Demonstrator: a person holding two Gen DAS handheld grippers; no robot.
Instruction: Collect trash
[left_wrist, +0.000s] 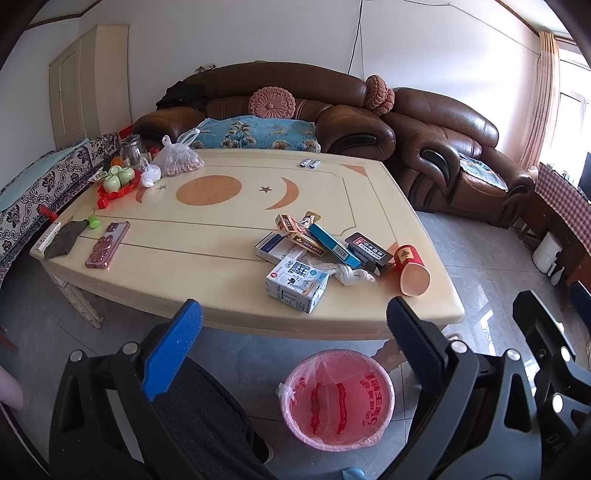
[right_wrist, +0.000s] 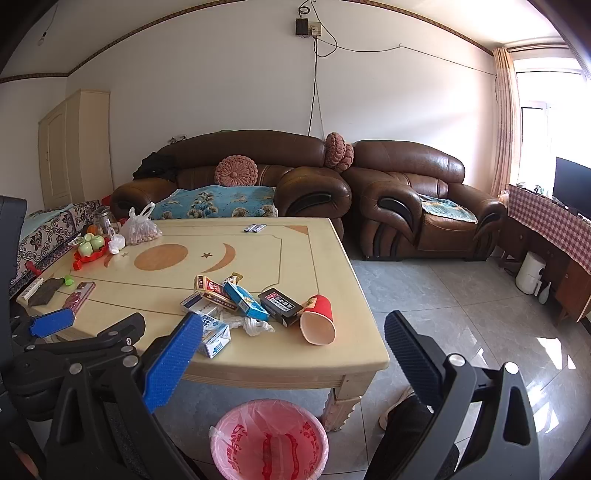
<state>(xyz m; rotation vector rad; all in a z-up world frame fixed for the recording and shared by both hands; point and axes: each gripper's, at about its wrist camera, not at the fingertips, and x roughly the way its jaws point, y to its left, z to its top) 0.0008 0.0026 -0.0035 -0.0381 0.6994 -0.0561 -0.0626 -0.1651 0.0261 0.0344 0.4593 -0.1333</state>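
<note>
A heap of trash lies near the front right of the cream coffee table (left_wrist: 207, 254) (right_wrist: 280, 354): a white milk carton (left_wrist: 296, 284) (right_wrist: 216, 336), a blue box (left_wrist: 333, 240) (right_wrist: 245, 300), a black box (left_wrist: 369, 252) (right_wrist: 280, 305), a tipped red paper cup (left_wrist: 412, 269) (right_wrist: 317, 320) and a crumpled white wrapper (left_wrist: 349, 274) (right_wrist: 255, 325). On the floor below stands a pink bin (left_wrist: 337, 399) (right_wrist: 269, 441) lined with a bag. My left gripper (left_wrist: 293, 325) hangs open short of the table edge, holding nothing. My right gripper (right_wrist: 293, 338) is open too, empty, beside the table corner.
At the table's left end lie a pink phone (left_wrist: 108, 244), a red tray with green cups (left_wrist: 120, 181) and a plastic bag of nuts (left_wrist: 177, 157). Brown leather sofas (right_wrist: 413, 199) stand behind. Grey tiled floor (right_wrist: 461, 302) spreads to the right.
</note>
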